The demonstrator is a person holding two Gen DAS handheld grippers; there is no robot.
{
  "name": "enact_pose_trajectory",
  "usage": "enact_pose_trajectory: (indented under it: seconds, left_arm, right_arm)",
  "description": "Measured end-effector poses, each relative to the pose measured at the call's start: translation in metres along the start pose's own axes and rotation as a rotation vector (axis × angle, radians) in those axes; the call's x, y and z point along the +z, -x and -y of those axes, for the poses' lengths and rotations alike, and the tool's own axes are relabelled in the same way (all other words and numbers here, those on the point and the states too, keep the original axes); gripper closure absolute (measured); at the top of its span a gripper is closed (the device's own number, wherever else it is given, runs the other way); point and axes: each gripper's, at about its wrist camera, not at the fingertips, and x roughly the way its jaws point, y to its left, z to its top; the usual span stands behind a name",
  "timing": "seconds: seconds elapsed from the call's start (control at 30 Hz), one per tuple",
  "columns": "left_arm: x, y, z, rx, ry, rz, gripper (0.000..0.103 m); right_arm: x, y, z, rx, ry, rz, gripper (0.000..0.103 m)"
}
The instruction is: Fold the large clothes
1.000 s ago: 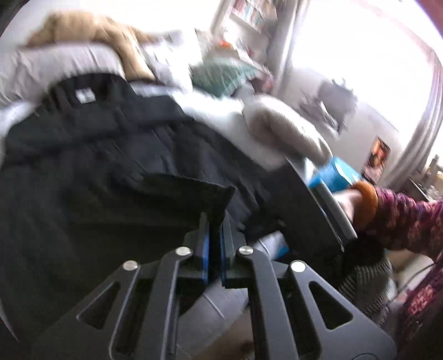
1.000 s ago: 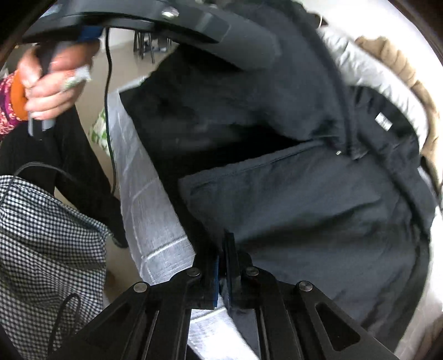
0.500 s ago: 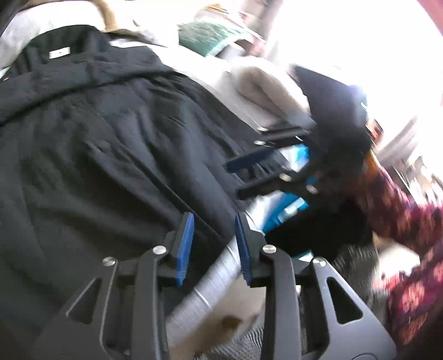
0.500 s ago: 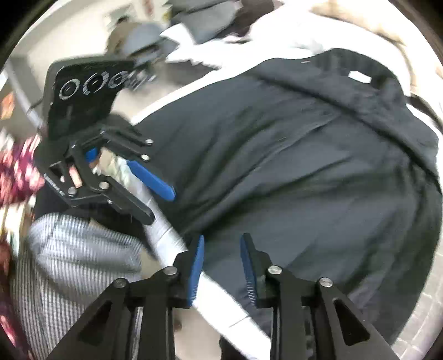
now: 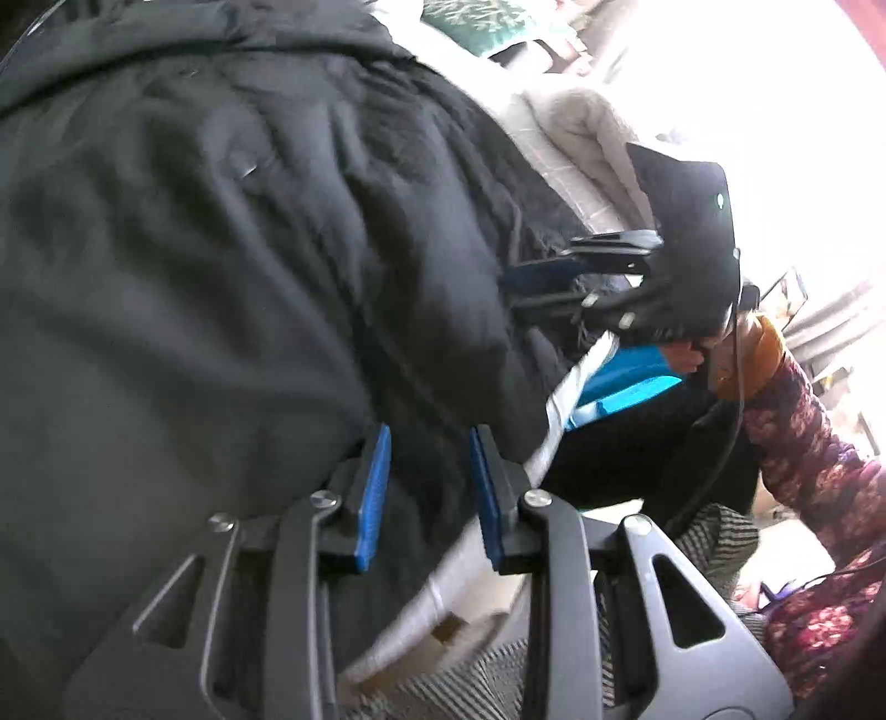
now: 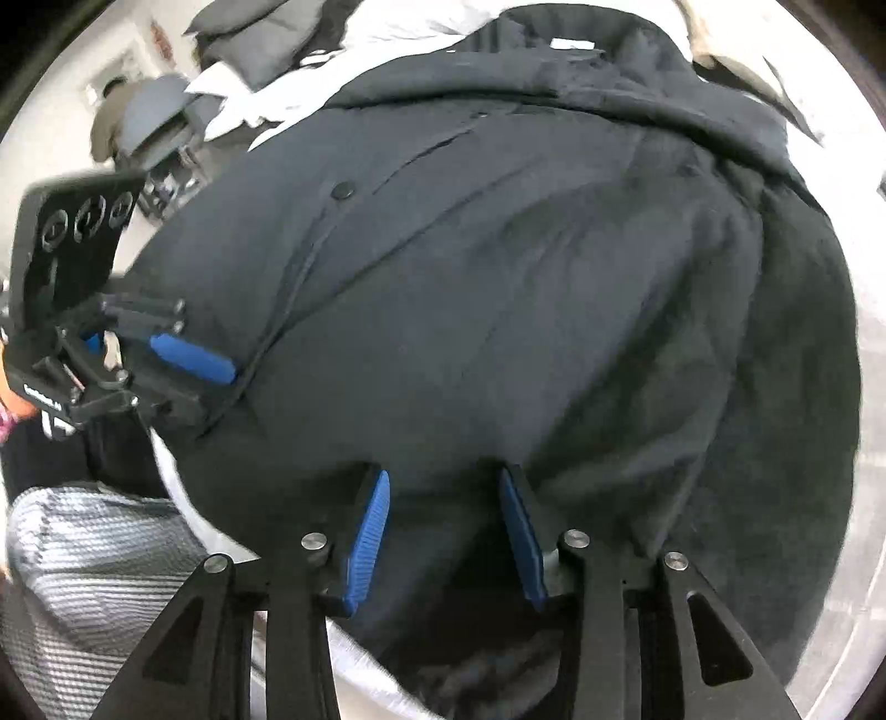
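A large black coat [image 5: 232, 288] lies spread over the bed and fills most of both views [image 6: 526, 288]. My left gripper [image 5: 429, 443] is open, its blue pads straddling the coat's near hem without closing on it. My right gripper [image 6: 443, 487] is open wide, low over the coat's near edge. The right gripper also shows in the left wrist view [image 5: 559, 282], open at the coat's edge. The left gripper shows in the right wrist view [image 6: 183, 365], open at the coat's left edge by the button placket.
A pale grey bedsheet [image 6: 183, 487] edges the bed below the coat. Grey and white pillows [image 6: 249, 61] lie at the far end. A beige blanket [image 5: 581, 138] and a green patterned cushion [image 5: 476, 22] lie beyond the coat. A blue object [image 5: 626, 382] sits below the bed's edge.
Both grippers were shut on the coat's fabric a second ago and have since opened and let go. Both have dropped close to the coat's near edge; the right jaws are wider.
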Motion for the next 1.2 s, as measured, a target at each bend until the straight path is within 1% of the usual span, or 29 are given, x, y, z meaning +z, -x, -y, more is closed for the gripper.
enact_pose_trajectory:
  seconds: [0.03,0.07,0.1,0.13,0.17,0.2,0.27,0.3,0.33,0.4,0.43,0.5,0.57,0.67,0.73,0.8,0.87,1.0,1.07,1.17,1.2]
  left_arm:
    - [-0.001,0.008,0.002,0.020,0.000,-0.021,0.067]
    - [0.000,0.016,0.005,0.057,-0.006,-0.035,0.064]
    - [0.000,0.029,0.005,0.110,-0.008,-0.030,0.052]
    - [0.000,0.041,0.004,0.156,-0.004,-0.017,0.038]
    - [-0.001,0.059,0.001,0.207,0.006,0.006,0.033]
    - [-0.001,0.071,-0.007,0.227,0.016,0.018,0.029]
    - [-0.001,0.099,-0.020,0.275,0.053,0.034,0.025]
    - [-0.001,0.110,-0.029,0.300,0.076,0.038,0.021]
    - [-0.002,0.123,-0.040,0.331,0.115,0.046,0.019]
    - [0.001,0.135,-0.059,0.361,0.196,0.051,0.019]
    - [-0.002,0.145,-0.073,0.363,0.252,0.047,0.019]
    - [-0.012,0.158,-0.098,0.338,0.357,0.042,0.019]
    - [-0.025,0.168,-0.124,0.278,0.461,0.060,0.019]
    - [-0.044,0.163,-0.152,0.197,0.573,0.081,0.019]
    - [-0.057,0.160,-0.167,0.180,0.629,0.078,0.019]
    - [-0.067,0.158,-0.176,0.186,0.653,0.083,0.020]
    - [-0.073,0.156,-0.180,0.188,0.663,0.101,0.020]
    - [-0.076,0.161,-0.186,0.230,0.677,0.120,0.020]
    - [-0.080,0.162,-0.192,0.248,0.705,0.122,0.020]
    - [-0.085,0.160,-0.198,0.209,0.721,0.113,0.022]
    - [-0.085,0.158,-0.198,0.197,0.716,0.105,0.022]
  right_arm:
    - [0.000,0.005,0.005,0.024,-0.043,-0.011,0.057]
    - [-0.001,0.012,0.009,0.040,-0.069,-0.033,0.055]
    - [-0.002,0.021,0.012,0.026,-0.081,-0.046,0.052]
    - [-0.004,0.030,0.015,0.004,-0.087,-0.046,0.050]
    - [-0.006,0.044,0.019,-0.023,-0.098,-0.037,0.043]
    - [-0.009,0.054,0.025,-0.036,-0.118,-0.027,0.034]
    - [-0.016,0.079,0.041,-0.029,-0.189,-0.003,0.027]
    - [-0.019,0.085,0.044,-0.024,-0.210,-0.002,0.026]
    - [-0.024,0.092,0.050,-0.029,-0.247,-0.015,0.025]
    - [-0.034,0.097,0.060,-0.034,-0.315,-0.049,0.025]
    - [-0.039,0.097,0.063,-0.028,-0.358,-0.069,0.025]
    - [-0.049,0.098,0.073,-0.002,-0.435,-0.087,0.025]
    - [-0.056,0.095,0.079,0.018,-0.481,-0.094,0.025]
    - [-0.068,0.086,0.091,0.033,-0.540,-0.115,0.025]
    - [-0.071,0.079,0.100,0.067,-0.593,-0.128,0.025]
    - [-0.078,0.070,0.111,0.124,-0.662,-0.155,0.025]
    - [-0.087,0.066,0.116,0.168,-0.716,-0.162,0.025]
    - [-0.092,0.070,0.124,0.208,-0.760,-0.137,0.025]
    - [-0.094,0.069,0.127,0.228,-0.783,-0.127,0.025]
    - [-0.101,0.072,0.133,0.259,-0.812,-0.124,0.025]
    - [-0.104,0.071,0.134,0.270,-0.820,-0.121,0.027]
